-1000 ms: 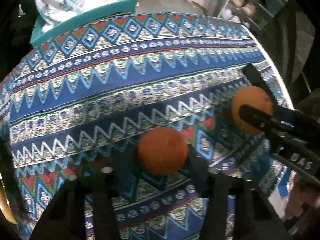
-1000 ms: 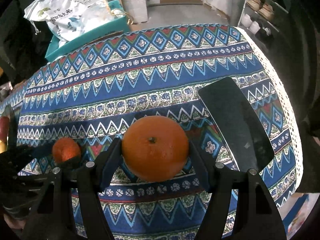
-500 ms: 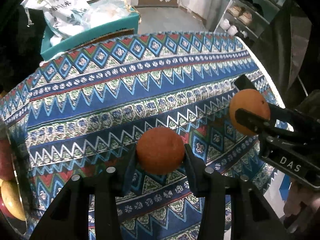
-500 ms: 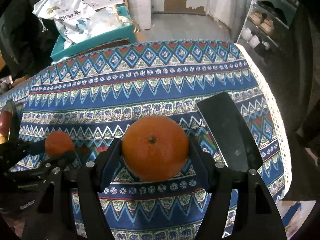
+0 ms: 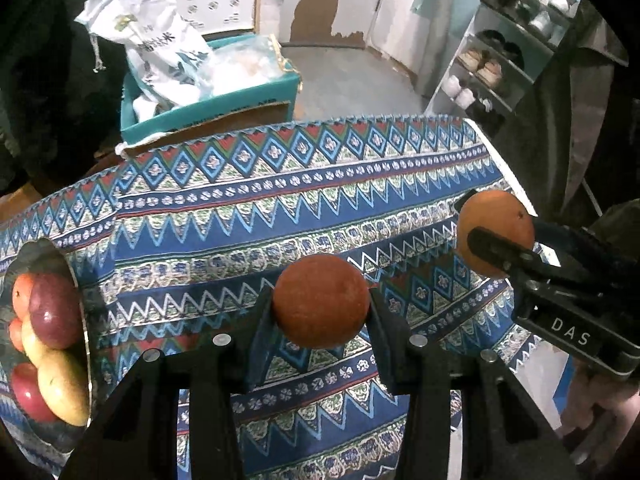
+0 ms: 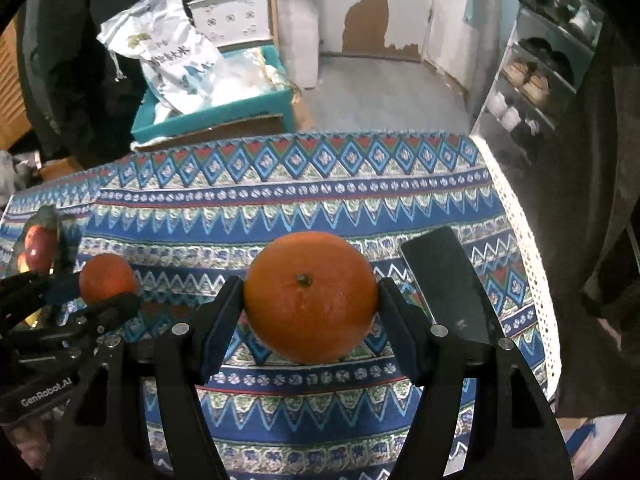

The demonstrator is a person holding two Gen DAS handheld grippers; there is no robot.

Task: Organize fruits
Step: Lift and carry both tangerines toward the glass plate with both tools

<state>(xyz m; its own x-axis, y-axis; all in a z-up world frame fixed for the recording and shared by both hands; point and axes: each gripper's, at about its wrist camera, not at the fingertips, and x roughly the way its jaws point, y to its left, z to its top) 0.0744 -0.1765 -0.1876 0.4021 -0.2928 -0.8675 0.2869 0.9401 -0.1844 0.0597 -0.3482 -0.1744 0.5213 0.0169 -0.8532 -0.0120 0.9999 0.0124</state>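
My left gripper [image 5: 320, 308] is shut on a small dark orange [image 5: 320, 300] and holds it above the patterned tablecloth [image 5: 280, 208]. My right gripper [image 6: 310, 300] is shut on a larger orange [image 6: 310, 296], stem end toward the camera, also held above the cloth. Each gripper shows in the other's view: the right one with its orange [image 5: 496, 236] at the right, the left one with its orange [image 6: 108, 278] at the left. A bowl of red and yellow fruit [image 5: 44, 340] stands at the far left; it also shows in the right wrist view [image 6: 38, 248].
A black cleaver blade [image 6: 452, 284] lies on the cloth to the right of my right gripper. The table's lace edge [image 6: 528, 256] runs along the right. Beyond the far edge stand a teal box with bags [image 5: 208, 92] and a shoe rack [image 5: 500, 64].
Both grippers have risen with their oranges and the views have tilted up, showing more of the room. The fruit bowl has come into view at the left.
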